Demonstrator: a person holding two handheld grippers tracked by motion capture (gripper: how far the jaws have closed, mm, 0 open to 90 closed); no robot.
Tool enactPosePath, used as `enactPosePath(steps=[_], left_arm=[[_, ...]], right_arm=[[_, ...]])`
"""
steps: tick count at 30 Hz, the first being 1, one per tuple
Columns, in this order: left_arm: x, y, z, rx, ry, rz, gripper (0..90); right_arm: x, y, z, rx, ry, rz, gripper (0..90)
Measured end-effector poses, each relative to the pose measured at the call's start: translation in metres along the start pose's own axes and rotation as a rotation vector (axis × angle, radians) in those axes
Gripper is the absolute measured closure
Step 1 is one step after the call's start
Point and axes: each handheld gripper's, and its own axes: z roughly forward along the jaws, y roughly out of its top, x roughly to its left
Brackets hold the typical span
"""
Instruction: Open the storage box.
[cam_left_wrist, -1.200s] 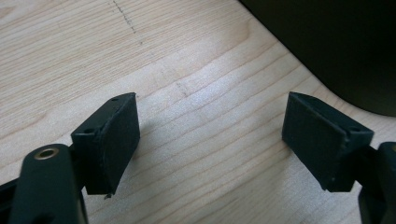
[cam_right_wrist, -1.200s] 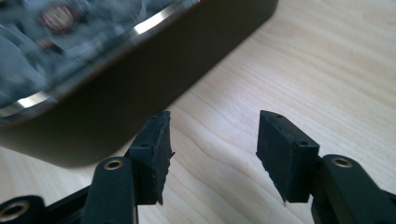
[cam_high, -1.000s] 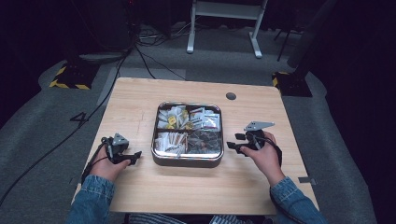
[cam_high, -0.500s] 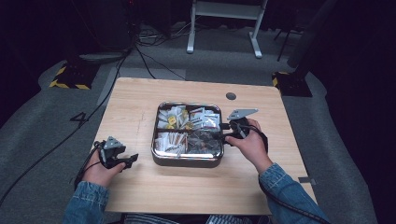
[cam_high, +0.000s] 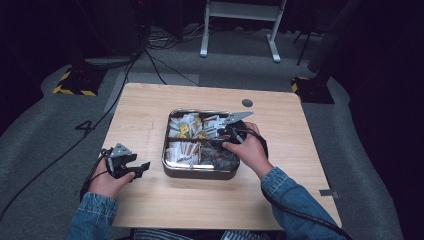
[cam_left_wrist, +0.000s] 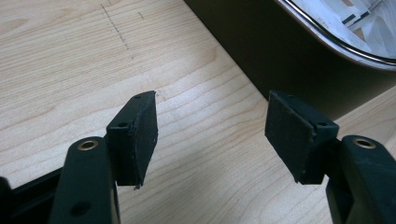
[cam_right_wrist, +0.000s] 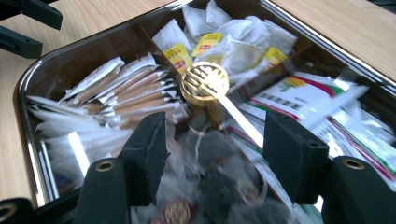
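**Right claw over the sachet tray**

The right claw (cam_high: 218, 139) hangs above the metal tray (cam_high: 172, 167) at the tabletop's (cam_high: 145, 105) middle, jaws parted with nothing between them, over dark tea bags (cam_right_wrist: 219, 186). Ahead lie a gold-headed stirrer (cam_right_wrist: 205, 80), paper sachets (cam_right_wrist: 126, 91) and yellow-tagged tea bags (cam_right_wrist: 208, 44). The left claw (cam_high: 142, 167) rests just left of the tray, wide open and empty.
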Motion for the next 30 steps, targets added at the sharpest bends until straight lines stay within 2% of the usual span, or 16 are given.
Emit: enactPosePath(steps=[2,5,6,10,12,16,17,18,19,20,23,25,30], left_arm=[[-0.001,0.001,0.002,-0.001,0.002,0.004,35.1],[-0.001,0.001,0.002,0.0,0.005,0.002,33.4],[0.001,0.002,0.002,0.006,0.023,0.007,32.9],[0.002,0.002,0.002,0.005,0.031,-0.001,33.1],[0.002,0.001,0.003,0.022,0.037,0.018,33.1],[0.001,0.002,0.004,0.018,0.027,0.019,35.4],[0.001,0.002,0.004,0.018,0.027,0.019,36.0],[0.0,0.002,0.004,0.011,0.019,0.018,36.6],[0.0,0.002,0.004,0.011,0.019,0.018,37.7],[0.0,0.002,0.004,0.01,0.018,0.021,38.4],[0.0,0.002,0.003,0.012,0.014,0.018,38.8],[0.0,0.002,0.003,0.012,0.014,0.015,39.6],[0.0,0.002,0.003,0.009,0.0,0.009,40.2]], right_arm=[[0.001,0.004,0.013,0.009,0.006,-0.006,40.4],[0.0,0.006,0.021,0.014,0.007,0.003,40.4],[-0.002,0.008,0.027,0.011,0.007,0.013,40.9],[-0.003,0.011,0.036,0.015,0.006,0.024,41.9],[-0.002,0.012,0.041,0.015,0.007,0.022,42.8],[0.0,0.013,0.05,0.012,0.025,0.034,45.4],[0.0,0.013,0.05,0.012,0.025,0.034,45.4],[0.0,0.015,0.051,0.015,0.019,0.033,52.3],[0.0,0.015,0.051,0.015,0.019,0.033,52.3],[-0.001,0.016,0.051,0.02,0.03,0.028,57.7],[0.0,0.016,0.051,0.023,0.031,0.019,58.4],[0.003,0.016,0.05,0.02,0.011,-0.011,58.7],[0.004,0.016,0.05,0.009,0.003,-0.001,58.8]])
